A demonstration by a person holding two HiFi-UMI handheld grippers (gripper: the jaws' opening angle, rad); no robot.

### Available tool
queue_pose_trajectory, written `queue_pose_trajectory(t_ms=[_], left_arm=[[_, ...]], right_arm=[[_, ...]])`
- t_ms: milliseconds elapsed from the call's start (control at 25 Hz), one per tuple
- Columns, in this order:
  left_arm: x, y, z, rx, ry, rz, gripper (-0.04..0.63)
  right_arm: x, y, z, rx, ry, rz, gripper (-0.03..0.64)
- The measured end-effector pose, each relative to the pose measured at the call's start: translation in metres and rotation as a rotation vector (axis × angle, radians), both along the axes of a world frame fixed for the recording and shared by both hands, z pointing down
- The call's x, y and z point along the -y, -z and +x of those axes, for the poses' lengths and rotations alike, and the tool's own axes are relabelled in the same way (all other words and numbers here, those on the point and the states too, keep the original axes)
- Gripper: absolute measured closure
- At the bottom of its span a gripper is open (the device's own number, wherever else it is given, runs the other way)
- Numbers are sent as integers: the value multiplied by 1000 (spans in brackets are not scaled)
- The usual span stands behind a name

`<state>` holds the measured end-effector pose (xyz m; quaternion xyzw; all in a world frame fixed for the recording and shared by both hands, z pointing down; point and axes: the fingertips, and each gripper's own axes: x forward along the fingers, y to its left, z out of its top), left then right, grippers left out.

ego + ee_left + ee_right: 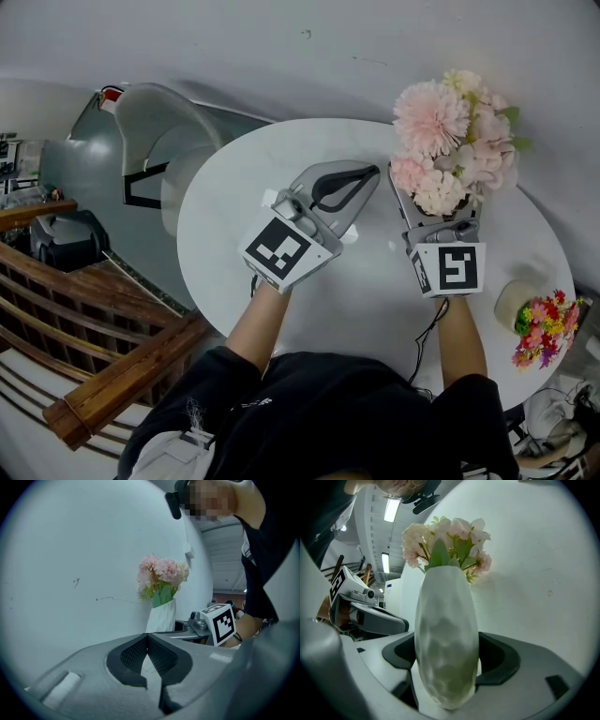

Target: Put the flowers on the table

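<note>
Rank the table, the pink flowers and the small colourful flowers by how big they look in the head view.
1. Table, by far the largest.
2. Pink flowers, which stand high, so nearness to the camera may enlarge them.
3. Colourful flowers, the smallest.

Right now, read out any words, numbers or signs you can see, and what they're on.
None readable.
Cube on left gripper: square black-and-white marker only.
Cube on right gripper: the same.
White vase: no label.
Small blue patch behind, right gripper view: too small to read.
</note>
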<state>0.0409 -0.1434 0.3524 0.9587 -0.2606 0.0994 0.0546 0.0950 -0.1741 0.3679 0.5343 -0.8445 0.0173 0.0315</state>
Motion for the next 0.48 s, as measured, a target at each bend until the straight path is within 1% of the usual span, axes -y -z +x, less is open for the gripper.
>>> queue_pose_trajectory(t_ms=[280,480], left_arm=[[-3,1,2,2,-1,8,598],[-3,4,-1,-2,5,5,598]], right_arm=[[-3,-1,2,33,16,-3,238],[-4,-2,0,32,22,-9,230]])
